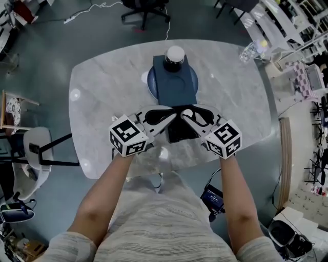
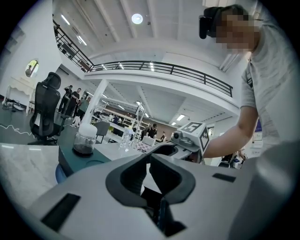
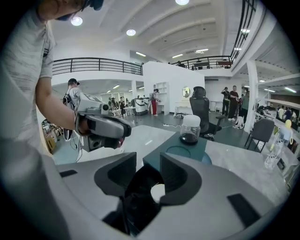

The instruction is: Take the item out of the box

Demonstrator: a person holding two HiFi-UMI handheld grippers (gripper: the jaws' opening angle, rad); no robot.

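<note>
A dark blue box [image 1: 177, 87] lies on the marble table [image 1: 102, 112], and a glass jar with a white lid [image 1: 174, 57] stands on its far end. A black flap [image 1: 182, 132] hangs at the box's near end. Both grippers meet there, tip to tip. My left gripper [image 1: 171, 111] has its pads almost touching, with a thin dark sheet edge [image 2: 161, 213] pinched between them. In the right gripper view, my right gripper [image 3: 148, 164] stands open, with the black flap [image 3: 136, 197] loose in the gap. The jar [image 3: 190, 130] and the box [image 3: 187, 150] lie just beyond it.
A round blue disc [image 1: 150, 84] sticks out from under the box. An office chair [image 1: 146, 7] stands beyond the table's far edge and a clear bottle [image 1: 248, 51] sits at its far right corner. A white stool [image 1: 36, 148] is at the left.
</note>
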